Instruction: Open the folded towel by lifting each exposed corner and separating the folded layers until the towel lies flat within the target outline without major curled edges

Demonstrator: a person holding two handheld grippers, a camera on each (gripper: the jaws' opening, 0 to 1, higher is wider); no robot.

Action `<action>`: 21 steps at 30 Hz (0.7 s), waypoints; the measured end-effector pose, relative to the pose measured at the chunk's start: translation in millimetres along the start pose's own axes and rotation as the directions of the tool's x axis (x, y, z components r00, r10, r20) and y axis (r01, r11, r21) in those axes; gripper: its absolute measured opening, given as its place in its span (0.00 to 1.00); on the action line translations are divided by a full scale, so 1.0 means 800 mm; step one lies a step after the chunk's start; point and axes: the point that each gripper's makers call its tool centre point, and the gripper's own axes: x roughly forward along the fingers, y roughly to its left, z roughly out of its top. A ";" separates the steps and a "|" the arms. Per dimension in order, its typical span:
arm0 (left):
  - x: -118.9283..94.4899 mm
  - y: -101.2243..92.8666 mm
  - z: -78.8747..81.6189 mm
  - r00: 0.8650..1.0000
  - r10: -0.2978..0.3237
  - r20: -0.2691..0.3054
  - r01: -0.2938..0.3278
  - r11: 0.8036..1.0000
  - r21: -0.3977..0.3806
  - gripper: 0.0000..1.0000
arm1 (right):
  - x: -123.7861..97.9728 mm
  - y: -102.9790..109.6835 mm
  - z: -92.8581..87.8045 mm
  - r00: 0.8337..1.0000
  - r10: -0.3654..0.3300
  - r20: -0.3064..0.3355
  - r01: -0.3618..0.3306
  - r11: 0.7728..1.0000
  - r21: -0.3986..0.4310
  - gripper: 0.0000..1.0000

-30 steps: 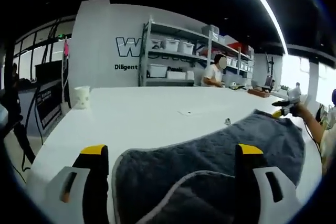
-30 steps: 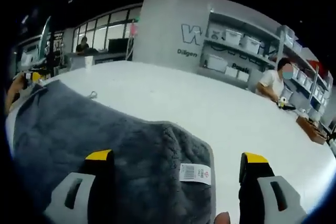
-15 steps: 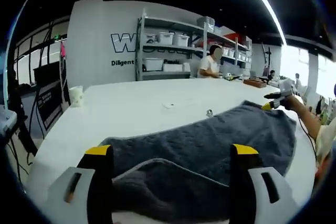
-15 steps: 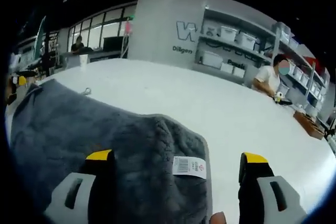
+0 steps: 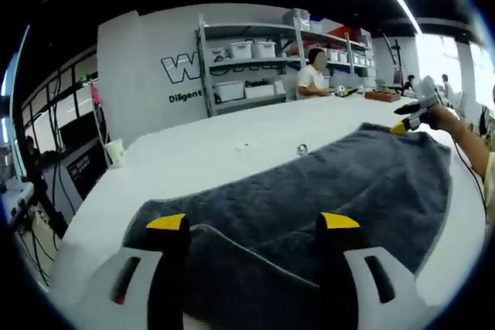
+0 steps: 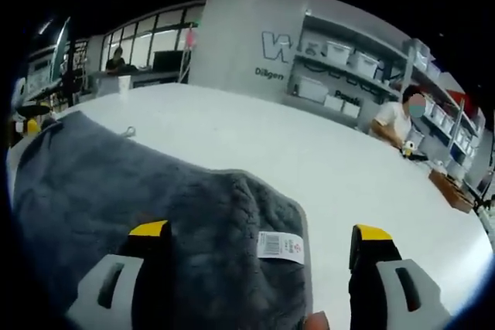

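A grey towel (image 5: 325,191) lies spread across the white counter (image 5: 216,160), one fold near us. Our left tongs (image 5: 253,226) and right tongs (image 6: 259,233) straddle opposite corners, spread apart and grasping nothing, seemingly poised to flatten edges.

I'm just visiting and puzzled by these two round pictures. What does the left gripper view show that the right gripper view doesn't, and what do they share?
Left gripper view: a folded layer of the grey towel with a pale hem between the open left gripper fingers, a paper cup near the table's far edge, and the right gripper held in a hand at the towel's far corner.

Right gripper view: a white care label near the towel's corner, between the open right gripper's fingers.

Both: the grey towel, the white table, the storage shelves and a seated person in the background.
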 end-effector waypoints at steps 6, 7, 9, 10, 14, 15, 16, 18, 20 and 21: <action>-0.002 0.005 -0.021 0.997 0.045 -0.057 -0.043 0.998 0.036 0.51 | -0.003 -0.001 0.000 1.000 -0.004 0.002 0.004 1.000 0.010 0.96; -0.003 0.006 -0.025 0.996 0.053 -0.072 -0.049 0.997 0.056 0.44 | -0.004 0.000 -0.001 1.000 -0.005 0.001 0.005 1.000 0.009 0.95; -0.007 0.008 -0.030 0.993 0.076 -0.087 -0.069 0.994 0.080 0.35 | -0.004 0.001 -0.003 1.000 -0.007 -0.004 0.007 1.000 0.007 0.95; -0.008 0.007 -0.032 0.993 0.081 -0.090 -0.073 0.994 0.086 0.32 | -0.004 0.001 -0.003 1.000 -0.011 -0.004 0.011 1.000 0.009 0.94; -0.013 0.009 -0.042 0.988 0.100 -0.117 -0.089 0.991 0.099 0.29 | -0.003 0.001 -0.004 1.000 -0.012 -0.009 0.012 1.000 0.009 0.94; -0.015 0.010 -0.042 0.987 0.104 -0.119 -0.092 0.991 0.100 0.28 | -0.003 0.001 -0.004 1.000 -0.013 -0.010 0.013 1.000 0.008 0.93; -0.016 0.010 -0.042 0.987 0.105 -0.119 -0.094 0.991 0.100 0.26 | -0.003 0.001 -0.005 1.000 -0.013 -0.010 0.013 1.000 0.008 0.93; -0.021 0.010 -0.041 0.988 0.105 -0.116 -0.095 0.991 0.090 0.23 | -0.002 0.000 -0.005 1.000 -0.012 -0.011 0.012 1.000 0.009 0.93; -0.023 0.010 -0.042 0.989 0.096 -0.111 -0.089 0.993 0.072 0.19 | -0.001 -0.001 -0.006 1.000 -0.012 -0.015 0.012 1.000 0.007 0.92; -0.025 0.010 -0.043 0.990 0.091 -0.111 -0.084 0.994 0.064 0.16 | -0.001 -0.001 -0.006 1.000 -0.011 -0.016 0.011 1.000 0.006 0.92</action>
